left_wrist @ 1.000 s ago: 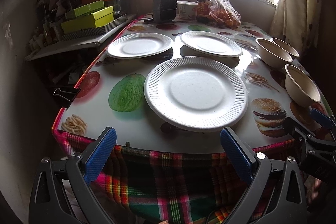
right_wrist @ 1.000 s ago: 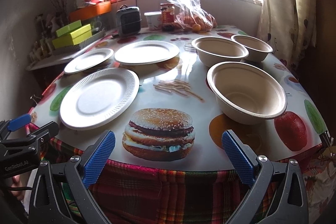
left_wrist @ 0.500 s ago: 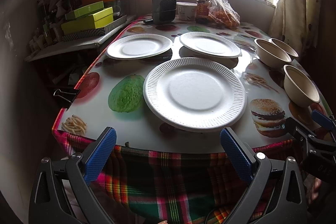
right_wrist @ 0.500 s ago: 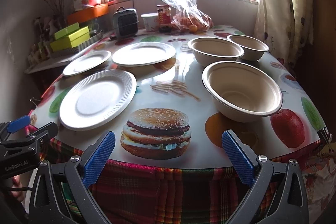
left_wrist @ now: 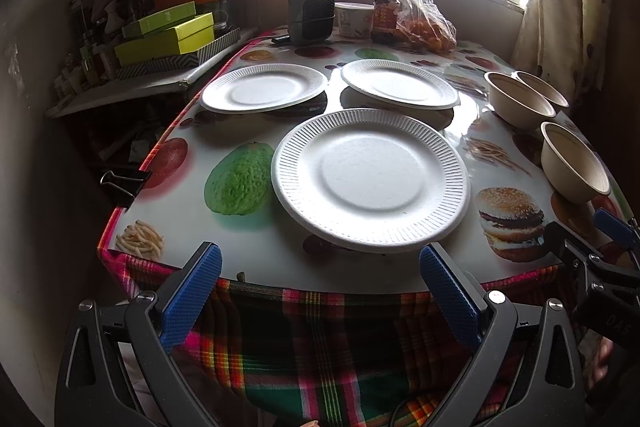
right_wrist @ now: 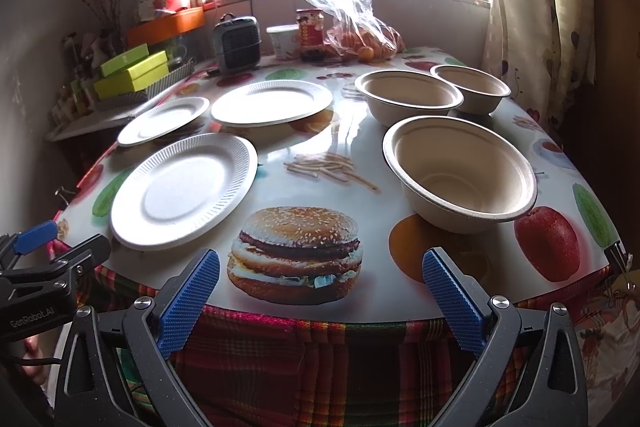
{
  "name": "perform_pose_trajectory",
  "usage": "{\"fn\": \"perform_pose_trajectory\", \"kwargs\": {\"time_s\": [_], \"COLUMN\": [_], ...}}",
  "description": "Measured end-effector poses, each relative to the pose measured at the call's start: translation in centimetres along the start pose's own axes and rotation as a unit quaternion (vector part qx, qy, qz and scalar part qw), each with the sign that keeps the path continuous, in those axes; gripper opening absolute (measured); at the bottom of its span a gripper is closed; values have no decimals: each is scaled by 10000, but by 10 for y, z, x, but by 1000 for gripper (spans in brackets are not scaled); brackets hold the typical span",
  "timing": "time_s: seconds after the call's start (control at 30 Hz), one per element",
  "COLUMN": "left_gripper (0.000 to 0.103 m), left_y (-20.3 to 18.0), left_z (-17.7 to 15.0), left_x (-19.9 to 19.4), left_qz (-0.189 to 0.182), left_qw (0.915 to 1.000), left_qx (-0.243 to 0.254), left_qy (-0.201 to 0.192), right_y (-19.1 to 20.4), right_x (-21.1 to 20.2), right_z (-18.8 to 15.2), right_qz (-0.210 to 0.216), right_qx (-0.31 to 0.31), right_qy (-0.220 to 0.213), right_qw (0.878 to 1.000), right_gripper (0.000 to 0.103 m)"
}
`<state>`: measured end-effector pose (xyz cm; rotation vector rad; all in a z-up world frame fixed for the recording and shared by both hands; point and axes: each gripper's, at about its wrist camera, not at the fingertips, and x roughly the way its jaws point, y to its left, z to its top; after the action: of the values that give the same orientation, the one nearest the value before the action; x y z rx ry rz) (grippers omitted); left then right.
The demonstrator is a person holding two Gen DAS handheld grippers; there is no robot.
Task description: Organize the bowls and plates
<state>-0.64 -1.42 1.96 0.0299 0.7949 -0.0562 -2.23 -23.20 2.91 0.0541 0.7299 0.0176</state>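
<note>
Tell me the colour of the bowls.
The three bowls are plain beige, with no pattern. The right wrist view shows them best.

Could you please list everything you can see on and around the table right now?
Paper plates: three, white, left half of table.
Bowls: three, beige, right half of table.
Table: one, food-print cover over a plaid cloth.
Small heater: one, grey, far end.
Tub: one, white, far end.
Jar: one, red label, far end.
Plastic bag: one, clear, holds orange fruit.
Boxes: two, lime green, side shelf.
Binder clip: one, black, table's left edge.
Left gripper: blue fingers, open.
Right gripper: blue fingers, open.
</note>
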Motion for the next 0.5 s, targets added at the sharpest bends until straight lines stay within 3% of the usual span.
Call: {"fn": "perform_pose_trajectory", "kwargs": {"time_s": [0.5], "left_gripper": [100], "left_y": [0], "left_z": [1], "left_x": [2], "left_qz": [3], "left_qw": [10000], "left_qx": [23], "left_qy": [8], "right_y": [0], "right_x": [0], "right_z": [1], "right_qz": [-3], "right_qx": [-12], "right_qy": [-6], "right_qw": [10000], "right_gripper": [103]}}
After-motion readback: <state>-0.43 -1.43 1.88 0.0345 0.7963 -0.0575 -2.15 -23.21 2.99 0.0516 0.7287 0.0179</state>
